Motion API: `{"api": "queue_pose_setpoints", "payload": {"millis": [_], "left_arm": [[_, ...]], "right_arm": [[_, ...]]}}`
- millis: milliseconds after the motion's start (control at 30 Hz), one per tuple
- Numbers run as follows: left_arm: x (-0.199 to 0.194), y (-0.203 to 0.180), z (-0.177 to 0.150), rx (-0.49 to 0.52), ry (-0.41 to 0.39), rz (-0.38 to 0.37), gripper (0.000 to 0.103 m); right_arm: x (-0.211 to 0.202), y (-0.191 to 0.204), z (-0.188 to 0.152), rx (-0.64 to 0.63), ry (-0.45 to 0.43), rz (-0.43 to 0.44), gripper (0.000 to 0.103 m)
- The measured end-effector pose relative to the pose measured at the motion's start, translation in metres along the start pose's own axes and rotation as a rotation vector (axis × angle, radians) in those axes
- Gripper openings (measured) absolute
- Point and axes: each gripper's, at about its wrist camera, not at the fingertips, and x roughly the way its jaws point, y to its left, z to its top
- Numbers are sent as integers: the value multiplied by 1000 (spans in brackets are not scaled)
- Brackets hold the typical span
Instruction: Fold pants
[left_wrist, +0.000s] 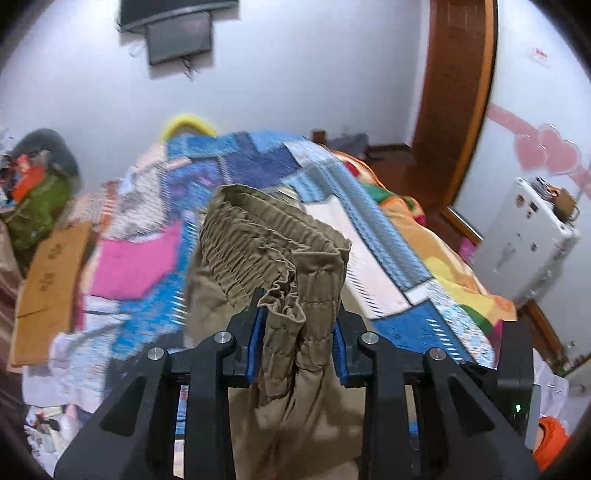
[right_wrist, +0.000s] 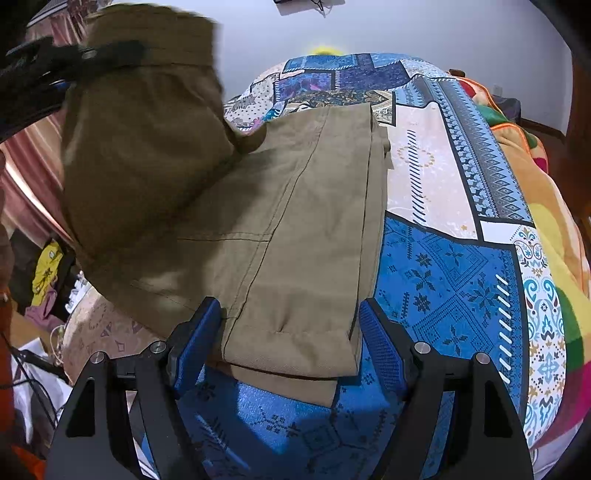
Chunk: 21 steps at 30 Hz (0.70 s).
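The khaki pants lie lengthwise on the patterned bed cover, legs stacked, hems nearest my right gripper. My left gripper is shut on the bunched elastic waistband and holds it lifted above the bed. That lifted end hangs at the upper left of the right wrist view, with the left gripper dark and blurred above it. My right gripper is open, its blue pads either side of the leg hems, just above the cover.
The bed has a blue patchwork cover and an orange blanket along its right edge. A white appliance and a wooden door frame stand at the right. Clothes piles lie at the left.
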Motion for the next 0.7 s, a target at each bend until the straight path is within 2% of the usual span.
{"api": "queue_pose_setpoints", "payload": {"millis": [200,300,400,433,467,600,700], "left_arm": [[36,-35,-11,26,128,-109,32],[41,-50,-18,81,165,-125,42],[31,-56,-20,107,145,-150,64],[25,-55,-20,107,120,-146,73],[18,-52,-18,105,93,-141,77],[1,-30,-11,90,34,-90,82],[5,-2,-5,70,31,-8,85]], "right_arm": [[-23,-8,-1,7,-51,-30,74],[-35,-20,-2,27,-72,-61,74],[-44,-30,-3,55,-85,-79,74],[-48,-32,-3,62,-91,-83,74],[-50,-33,-2,65,-97,-86,74],[-58,-32,5,69,-132,-84,74],[-61,-25,13,63,-161,-69,74]]}}
